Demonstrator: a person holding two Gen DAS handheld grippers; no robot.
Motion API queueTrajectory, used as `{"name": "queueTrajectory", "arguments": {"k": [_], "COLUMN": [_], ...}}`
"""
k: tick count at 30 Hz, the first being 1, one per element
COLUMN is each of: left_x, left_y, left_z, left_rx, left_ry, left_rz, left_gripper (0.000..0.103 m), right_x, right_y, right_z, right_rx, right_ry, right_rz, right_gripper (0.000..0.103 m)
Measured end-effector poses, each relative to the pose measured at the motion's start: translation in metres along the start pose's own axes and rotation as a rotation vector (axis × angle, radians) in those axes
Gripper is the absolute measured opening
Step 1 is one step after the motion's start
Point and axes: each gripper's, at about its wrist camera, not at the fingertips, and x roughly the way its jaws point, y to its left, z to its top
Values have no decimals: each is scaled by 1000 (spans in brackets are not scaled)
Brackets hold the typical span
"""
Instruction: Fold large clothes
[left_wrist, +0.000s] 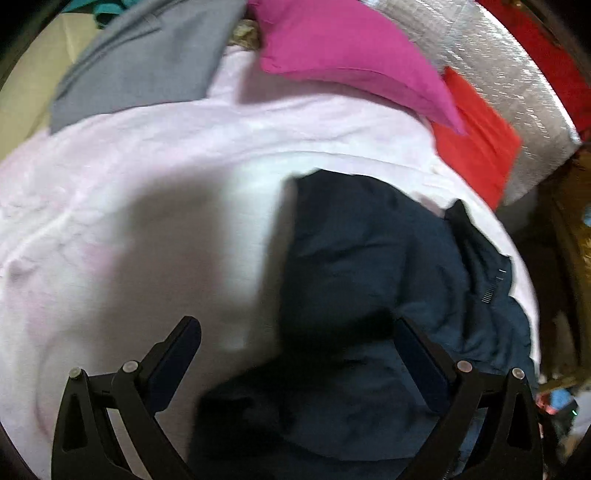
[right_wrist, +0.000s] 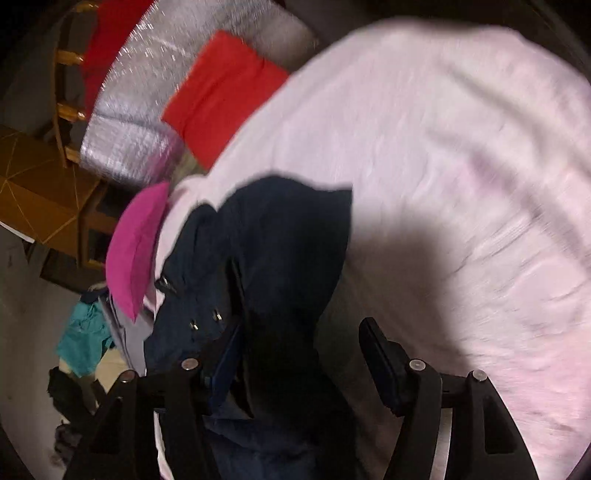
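A dark navy jacket (left_wrist: 369, 277) with a zipper and snaps lies crumpled on a pale pink sheet (left_wrist: 129, 221). My left gripper (left_wrist: 295, 328) is open just above it, one finger over the sheet and the other over the jacket, holding nothing. In the right wrist view the jacket (right_wrist: 273, 251) lies on the same pink sheet (right_wrist: 443, 166). My right gripper (right_wrist: 299, 332) is open, its jaws either side of the dark cloth; whether the cloth touches a finger I cannot tell.
A folded magenta garment (left_wrist: 343, 48), a folded red one (left_wrist: 476, 147) and a grey one (left_wrist: 147, 62) lie at the far side of the sheet. A silver quilted mat (right_wrist: 147, 110) lies under them. A wooden chair (right_wrist: 62, 110) and teal cloth (right_wrist: 85, 339) are off the edge.
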Motion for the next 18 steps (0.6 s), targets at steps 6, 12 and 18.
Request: {"name": "queueTrajectory", "arguments": {"k": [6,12,18], "left_x": [23,18,5], "left_y": [-27,-32,-39], "left_z": [-9,-11,-13], "left_rx": [100,86,131], "left_ry": [76,64,-2], "left_rz": [-23,-58,-17], "left_gripper": [103,62,38], "right_x": [20,22,-2], "right_y": [19,38,73], "right_z": [-3,-12,-25], "right_rx": [-130,-208,-363], "right_ry": [25,9,-100], "right_rz": [47,10,24], "right_gripper": [54,29,24]}}
